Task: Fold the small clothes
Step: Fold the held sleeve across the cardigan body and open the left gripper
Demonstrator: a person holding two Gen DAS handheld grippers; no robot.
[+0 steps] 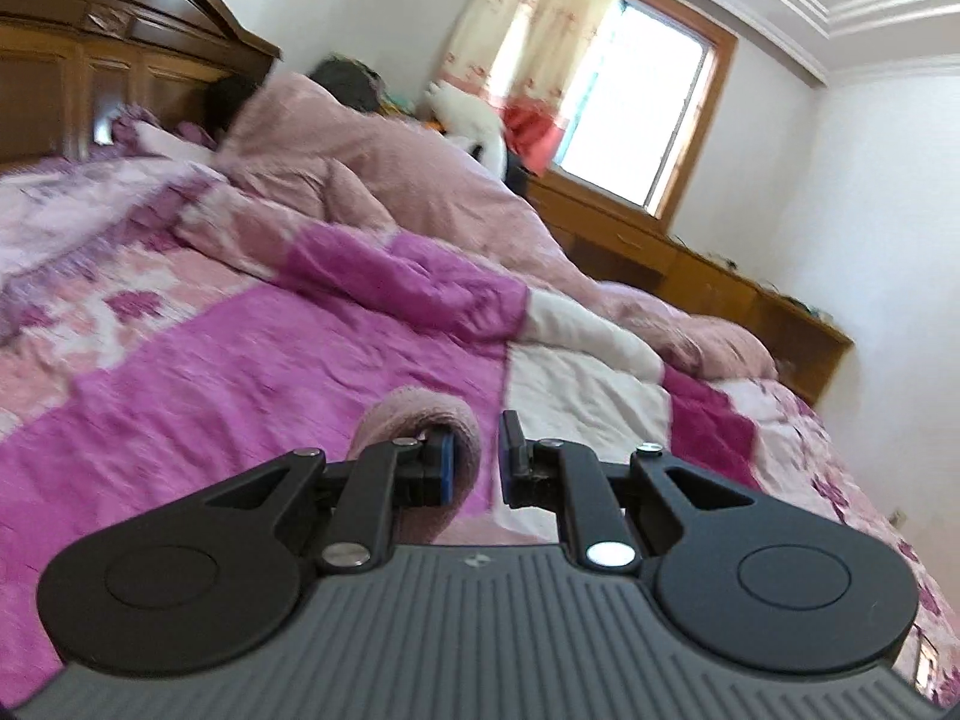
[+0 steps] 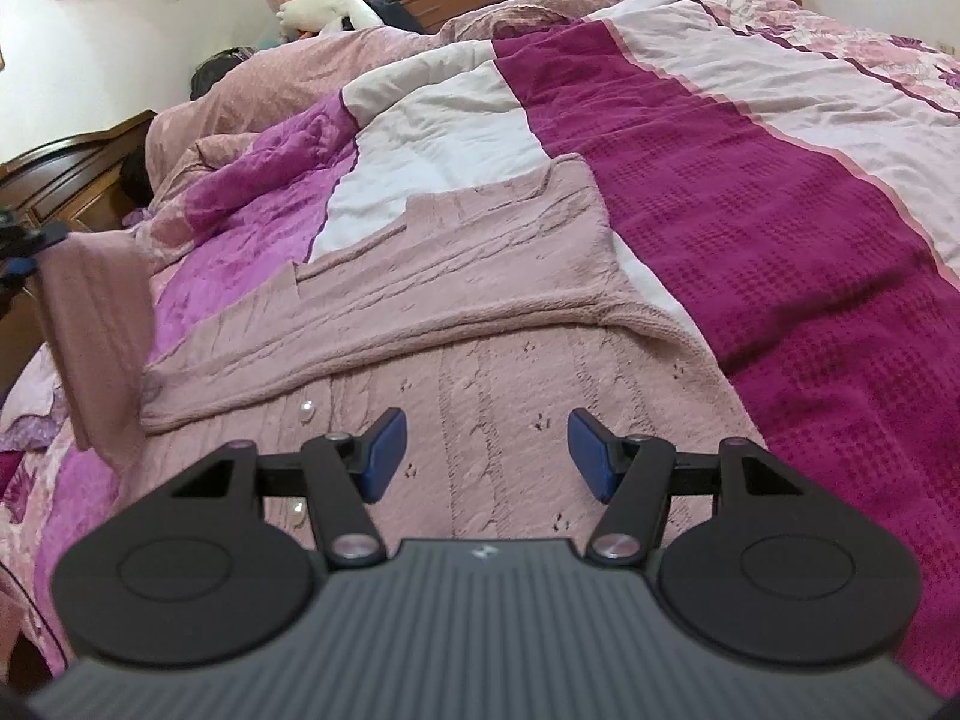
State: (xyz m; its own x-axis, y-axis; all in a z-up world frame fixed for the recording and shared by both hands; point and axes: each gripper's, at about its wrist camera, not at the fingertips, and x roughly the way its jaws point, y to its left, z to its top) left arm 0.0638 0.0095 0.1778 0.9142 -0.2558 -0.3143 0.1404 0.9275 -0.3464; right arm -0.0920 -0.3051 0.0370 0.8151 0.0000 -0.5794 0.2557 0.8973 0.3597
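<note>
A small pink knit cardigan (image 2: 456,306) with pearl buttons lies spread on the bed, one sleeve folded across its body. My right gripper (image 2: 486,450) is open and empty, hovering just above the cardigan's lower front. My left gripper (image 1: 474,459) is partly open, and a loop of pink knit fabric (image 1: 420,414) hangs over its left finger. In the right wrist view the left gripper (image 2: 18,252) shows at the far left edge with the other pink sleeve (image 2: 96,324) hanging from it, lifted off the bed.
The bed is covered by a magenta, white and floral quilt (image 2: 750,180). A rumpled pink duvet (image 1: 384,168) lies toward the wooden headboard (image 1: 90,60). A low wooden cabinet (image 1: 690,276) runs under the window (image 1: 636,114). A white plush toy (image 1: 474,120) sits by the curtain.
</note>
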